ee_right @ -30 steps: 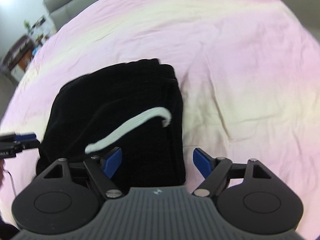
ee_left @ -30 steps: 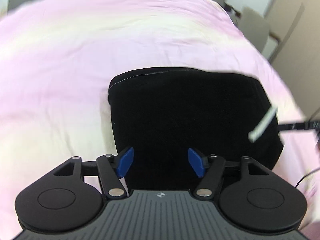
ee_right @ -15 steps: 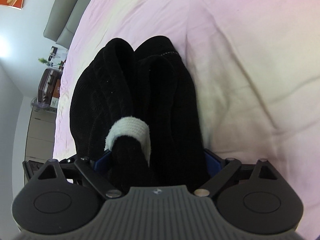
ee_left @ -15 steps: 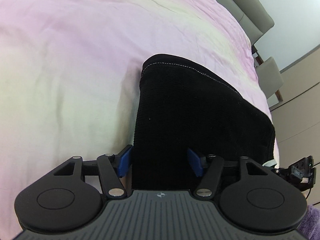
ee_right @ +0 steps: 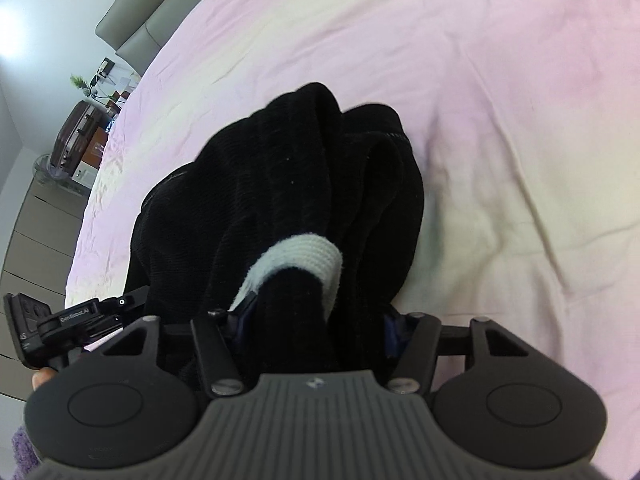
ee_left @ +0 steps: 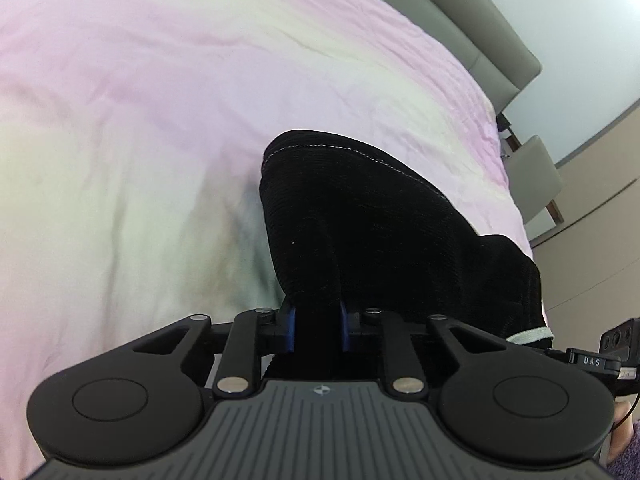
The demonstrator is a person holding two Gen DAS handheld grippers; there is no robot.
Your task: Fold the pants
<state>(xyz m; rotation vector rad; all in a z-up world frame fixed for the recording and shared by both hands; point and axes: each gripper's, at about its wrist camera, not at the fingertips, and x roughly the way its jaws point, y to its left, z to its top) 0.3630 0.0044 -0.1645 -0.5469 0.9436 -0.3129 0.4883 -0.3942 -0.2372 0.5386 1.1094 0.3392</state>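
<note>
The black pants (ee_left: 360, 216) lie folded in a thick bundle on the pink and cream bedsheet (ee_left: 160, 120). My left gripper (ee_left: 316, 330) is shut on the near edge of the bundle, blue pads pinching black fabric. In the right wrist view the pants (ee_right: 280, 200) bunch up in thick rolls with a white drawstring band (ee_right: 304, 252) looped across the front. My right gripper (ee_right: 316, 328) is closed around a thick bunch of the pants, its pads mostly hidden by cloth.
A grey headboard (ee_left: 480, 20) runs along the far side of the bed. A chair (ee_left: 536, 176) stands at the bed's right. A dark suitcase (ee_right: 76, 136) and a cabinet stand beyond the bed's left edge. The other gripper (ee_right: 60, 320) shows at the lower left.
Both grippers dropped onto the near edge of the pants and closed on it. The left jaws went from wide open to pinching fabric. The bundle has bunched up.
</note>
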